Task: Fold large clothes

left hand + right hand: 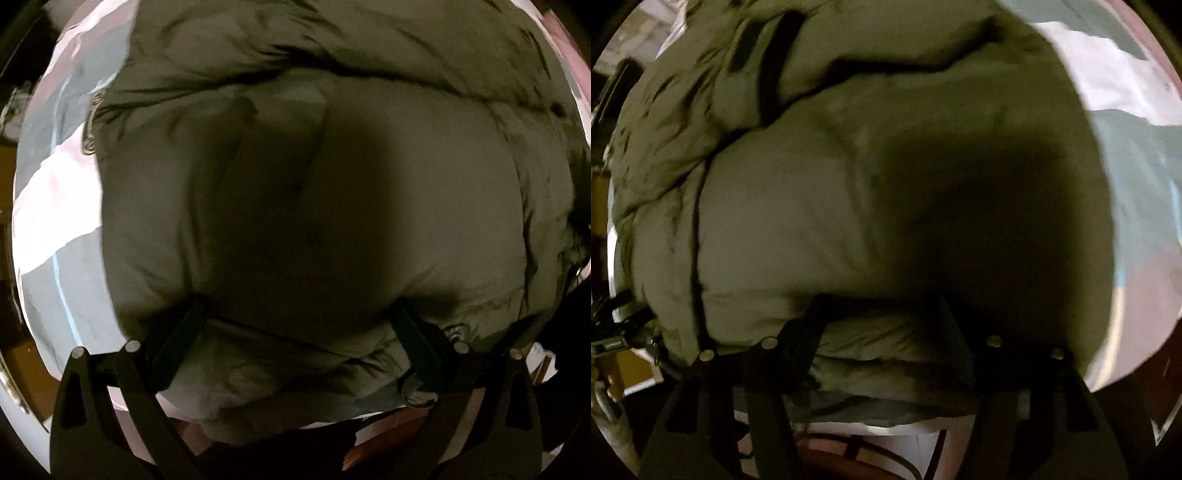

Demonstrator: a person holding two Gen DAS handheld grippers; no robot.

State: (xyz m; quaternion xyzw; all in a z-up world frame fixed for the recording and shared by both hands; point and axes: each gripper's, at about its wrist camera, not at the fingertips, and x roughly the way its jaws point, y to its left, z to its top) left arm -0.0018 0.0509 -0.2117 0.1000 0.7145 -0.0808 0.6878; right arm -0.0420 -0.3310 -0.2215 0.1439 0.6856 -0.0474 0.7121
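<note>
fingers (177, 332) of the left gripper (295, 325) are being held wide apart, pointing down at an olive padded jacket (332, 206); the tips are being lost against the puffed fabric, and whether the pads are pressing on it cannot be told. fingers (809, 325) of the right gripper (882, 321) are likewise being held apart, roughly half open, with a thick roll of the jacket (849, 206) bulging between and over them. whether cloth is truly being clamped there cannot be told either, since the tips are being hidden in shadow.

the jacket is being shown lying on a bed sheet (55, 206) patterned in pink, white and grey-blue, and it is filling nearly the whole of both views. a folded upper layer is being seen resting across the lower body of the garment, with a dark strap or zip band (775, 66) running near the top of the right view. both pictures are being blurred, especially at the edges.

the step in hand is being judged as a fold of the near hem over the body, or the settling of that fold. the next move is being judged to call for a firm, even hold on both sides, so that the bulky layer is being carried over squarely. springy filling is being noted as a risk: the fold may be pushed open again.
</note>
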